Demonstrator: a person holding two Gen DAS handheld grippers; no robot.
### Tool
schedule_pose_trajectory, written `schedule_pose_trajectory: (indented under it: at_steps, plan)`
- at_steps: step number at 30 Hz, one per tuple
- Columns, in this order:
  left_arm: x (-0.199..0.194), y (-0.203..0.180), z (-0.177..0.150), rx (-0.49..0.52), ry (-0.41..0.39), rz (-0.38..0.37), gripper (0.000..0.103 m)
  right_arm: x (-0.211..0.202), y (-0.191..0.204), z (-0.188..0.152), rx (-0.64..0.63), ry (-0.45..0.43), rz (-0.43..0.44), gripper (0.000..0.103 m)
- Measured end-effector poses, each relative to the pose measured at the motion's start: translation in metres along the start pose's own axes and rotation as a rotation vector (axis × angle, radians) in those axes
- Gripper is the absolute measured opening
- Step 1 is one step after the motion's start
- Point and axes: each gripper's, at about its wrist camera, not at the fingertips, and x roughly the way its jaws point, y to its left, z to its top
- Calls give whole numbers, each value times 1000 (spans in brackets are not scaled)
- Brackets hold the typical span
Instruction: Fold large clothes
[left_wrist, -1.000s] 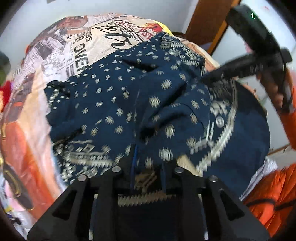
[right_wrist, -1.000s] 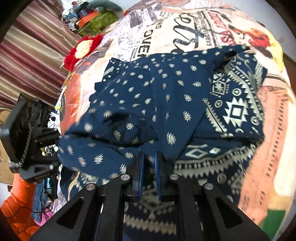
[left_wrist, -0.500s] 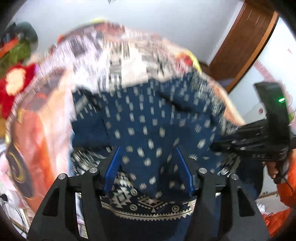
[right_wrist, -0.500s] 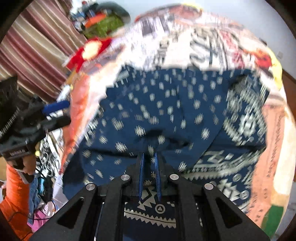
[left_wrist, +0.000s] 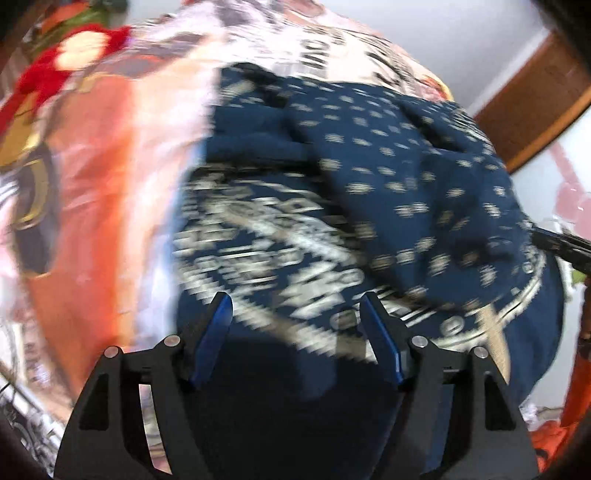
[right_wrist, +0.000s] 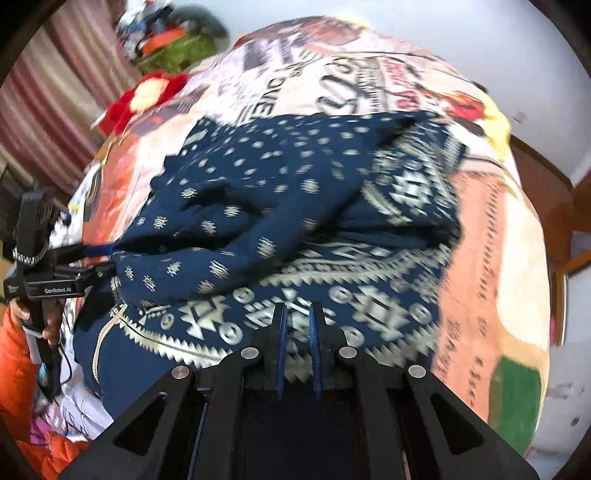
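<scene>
A large navy garment with white dots and a white geometric border lies bunched on the printed bedspread; it also fills the left wrist view, blurred. My left gripper is open and empty above the garment's border edge; it also shows at the left of the right wrist view, its tips against a dotted fold. My right gripper is nearly shut with a narrow gap, nothing between the fingers, over the patterned border.
A red and white soft item and a green and orange pile lie at the bed's far end. Striped curtains hang on the left. A wooden door frame stands to the right. An orange jacket sits at the near left.
Both grippers let go of the dotted fold, which dropped onto the garment. My left gripper opened wide and swung left; my right gripper pulled back from the fold.
</scene>
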Motion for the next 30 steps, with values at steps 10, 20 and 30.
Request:
schedule_pose_trajectory:
  at_steps: [10, 20, 30]
  plan:
    - [-28, 63, -45, -202, -20, 7, 71, -51, -33, -57, 159, -67, -5, 8]
    - [12, 58, -92, -341, 43, -70, 71, -63, -20, -96, 159, -86, -15, 8]
    - [8, 60, -92, -352, 55, -133, 71, -67, -37, -127, 284, -114, 36, 8]
